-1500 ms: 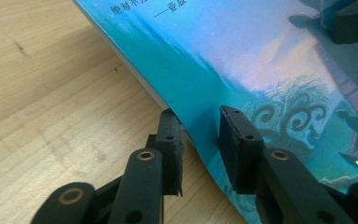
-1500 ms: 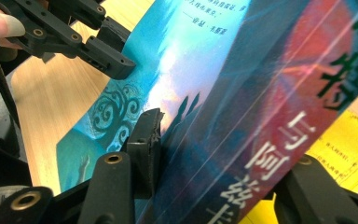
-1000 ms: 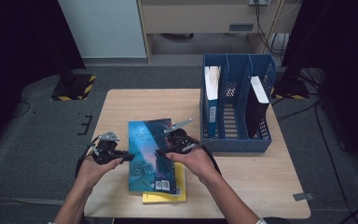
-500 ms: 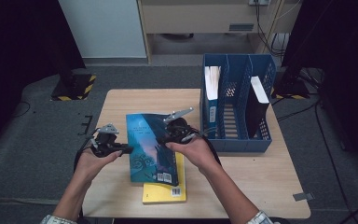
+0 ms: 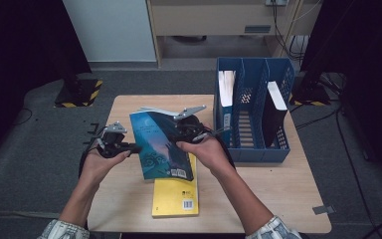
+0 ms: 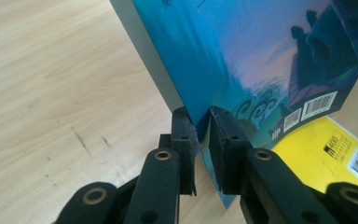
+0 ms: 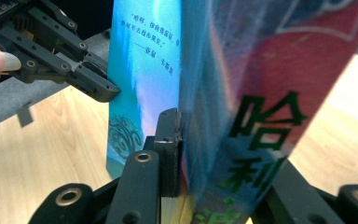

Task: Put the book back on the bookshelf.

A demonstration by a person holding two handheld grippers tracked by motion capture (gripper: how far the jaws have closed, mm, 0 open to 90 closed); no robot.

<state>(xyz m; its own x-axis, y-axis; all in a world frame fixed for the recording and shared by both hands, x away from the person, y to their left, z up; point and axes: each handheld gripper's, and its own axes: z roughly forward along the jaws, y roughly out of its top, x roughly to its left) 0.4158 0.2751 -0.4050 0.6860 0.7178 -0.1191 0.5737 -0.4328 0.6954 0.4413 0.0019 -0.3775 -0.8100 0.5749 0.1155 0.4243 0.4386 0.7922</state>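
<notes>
Blue book [image 5: 161, 144] clamped at both side edges, raised off table [image 5: 129, 199], back cover up, tilted. Left gripper [image 6: 200, 135] fingers [image 6: 184, 135] pinched shut on book's edge, cover sandwiched between pads. Right gripper [image 7: 186, 149] fingers [image 7: 168, 144] just closing, now tight on opposite edge, one pad flat against blue cover. Yellow book [image 5: 175, 194] flat on table beneath fingers, partly under blue book. Blue file rack [image 5: 251, 112] beyond right fingers, white papers and dark binder in slots.
</notes>
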